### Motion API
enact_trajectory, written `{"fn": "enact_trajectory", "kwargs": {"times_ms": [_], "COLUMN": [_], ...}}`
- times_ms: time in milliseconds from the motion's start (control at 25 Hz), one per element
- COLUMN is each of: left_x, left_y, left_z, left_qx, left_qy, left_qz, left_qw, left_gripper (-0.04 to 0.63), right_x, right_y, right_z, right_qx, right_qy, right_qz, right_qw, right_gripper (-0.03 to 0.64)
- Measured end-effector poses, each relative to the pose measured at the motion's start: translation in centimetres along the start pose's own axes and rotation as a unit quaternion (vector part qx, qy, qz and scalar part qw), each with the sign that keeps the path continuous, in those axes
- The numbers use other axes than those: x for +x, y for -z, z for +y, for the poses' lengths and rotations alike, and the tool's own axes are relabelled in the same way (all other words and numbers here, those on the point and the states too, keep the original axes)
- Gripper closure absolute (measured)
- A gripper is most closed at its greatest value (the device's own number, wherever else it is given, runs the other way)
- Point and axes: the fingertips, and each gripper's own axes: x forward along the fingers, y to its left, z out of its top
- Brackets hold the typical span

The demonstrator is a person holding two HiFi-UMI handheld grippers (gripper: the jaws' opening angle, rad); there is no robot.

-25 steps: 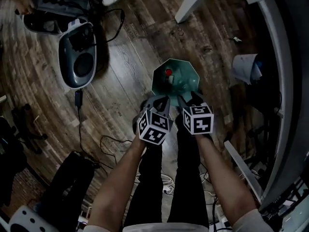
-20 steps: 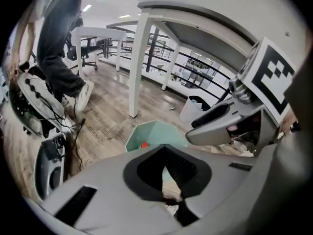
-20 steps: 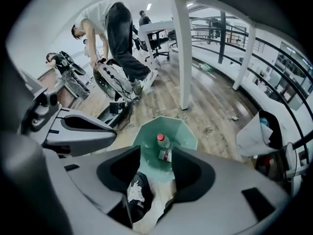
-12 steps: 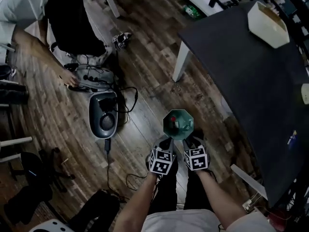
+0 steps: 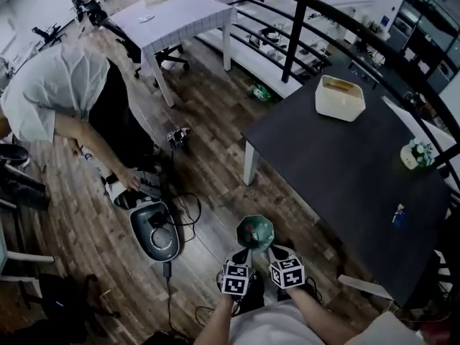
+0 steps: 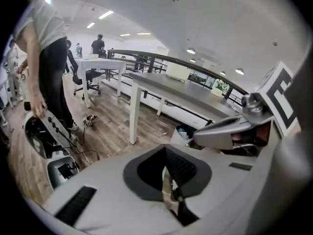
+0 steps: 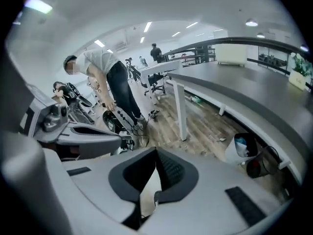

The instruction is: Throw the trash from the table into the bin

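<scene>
Head view: left hand-held gripper [image 5: 246, 254] and right hand-held gripper [image 5: 274, 252] hang near the green bin [image 5: 255, 230], both pressed together, empty; the right one's jaws have just closed.

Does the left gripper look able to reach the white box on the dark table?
Probably not: nothing blocks it, but the left gripper hangs by the green bin while the white box sits far across the dark table.

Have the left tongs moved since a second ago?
Yes. The left tongs have risen away from the green bin, which now looks much smaller beside their marker cube.
</scene>
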Motion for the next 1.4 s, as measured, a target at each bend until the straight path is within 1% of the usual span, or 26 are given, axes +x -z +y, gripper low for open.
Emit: {"fn": "enact_trajectory", "kwargs": {"times_ms": [40, 80, 200, 280, 320, 440, 560, 640, 760, 840, 920, 1040, 1120, 1240, 1320, 1400], "left_x": [-0.3, -0.5, -0.9, -0.8, -0.9, -1.3, -2.0, -2.3, -1.4, -0.1, 1.6, 4.9, 7.2, 10.6, 12.7, 14.6], "left_y": [-0.1, -0.4, -1.1, -1.4, -1.5, -1.8, -3.0, -4.7, -9.3, -12.9, -16.5, -20.9, -22.9, -24.8, -25.5, -25.8], "left_z": [-0.4, -0.7, -1.0, -0.8, -0.5, 0.3, 0.1, -0.4, -2.2, -4.4, -7.5, -12.9, -16.7, -23.1, -27.7, -32.3], "left_qx": [0.0, 0.0, 0.001, 0.006, 0.009, 0.006, 0.002, 0.013, 0.053, 0.082, 0.11, 0.154, 0.18, 0.217, 0.245, 0.268], "left_qy": [0.001, 0.002, 0.008, 0.004, -0.002, -0.022, -0.041, -0.047, -0.038, -0.027, -0.006, 0.036, 0.065, 0.109, 0.142, 0.174], "left_qz": [-0.002, -0.005, -0.008, -0.01, -0.012, -0.013, -0.016, -0.024, -0.048, -0.064, -0.082, -0.097, -0.1, -0.102, -0.097, -0.091], "left_qw": [1.0, 1.0, 0.9999, 0.9999, 0.9999, 0.9997, 0.999, 0.9985, 0.9967, 0.9942, 0.9906, 0.9826, 0.9764, 0.9647, 0.9542, 0.9433], "left_gripper": [0.571, 0.571, 0.571, 0.571, 0.571, 0.57, 0.569, 0.571, 0.571, 0.571, 0.571, 0.571, 0.57, 0.571, 0.571, 0.569], "right_x": [-0.4, -0.7, -0.9, -1.0, -1.0, -1.0, -1.3, -2.0, -4.4, -6.6, -9.0, -12.7, -15.2, -18.9, -21.6, -24.4], "right_y": [-0.1, -0.2, -0.6, -1.4, -1.8, -3.1, -5.1, -7.3, -11.3, -13.6, -15.1, -16.2, -16.0, -14.6, -13.3, -11.7], "right_z": [0.3, 0.6, 1.0, 1.0, 0.9, 0.7, -0.3, -1.7, -5.5, -9.0, -13.1, -19.5, -23.9, -30.5, -34.6, -38.3], "right_qx": [-0.003, -0.012, -0.054, -0.072, -0.072, -0.064, -0.067, -0.048, -0.003, 0.02, 0.041, 0.057, 0.073, 0.125, 0.15, 0.163], "right_qy": [-0.005, -0.008, -0.012, -0.014, -0.015, -0.024, -0.028, -0.027, -0.01, 0.012, 0.038, 0.094, 0.131, 0.177, 0.211, 0.245], "right_qz": [0.002, 0.005, 0.014, 0.012, 0.008, -0.002, -0.018, -0.039, -0.09, -0.125, -0.154, -0.19, -0.207, -0.229, -0.241, -0.245], "right_qw": [1.0, 1.0, 0.998, 0.997, 0.997, 0.998, 0.997, 0.998, 0.996, 0.992, 0.986, 0.976, 0.967, 0.949, 0.935, 0.924], "right_gripper": [0.62, 0.62, 0.62, 0.618, 0.618, 0.618, 0.618, 0.618, 0.618, 0.618, 0.618, 0.615, 0.615, 0.597, 0.597, 0.594]}}
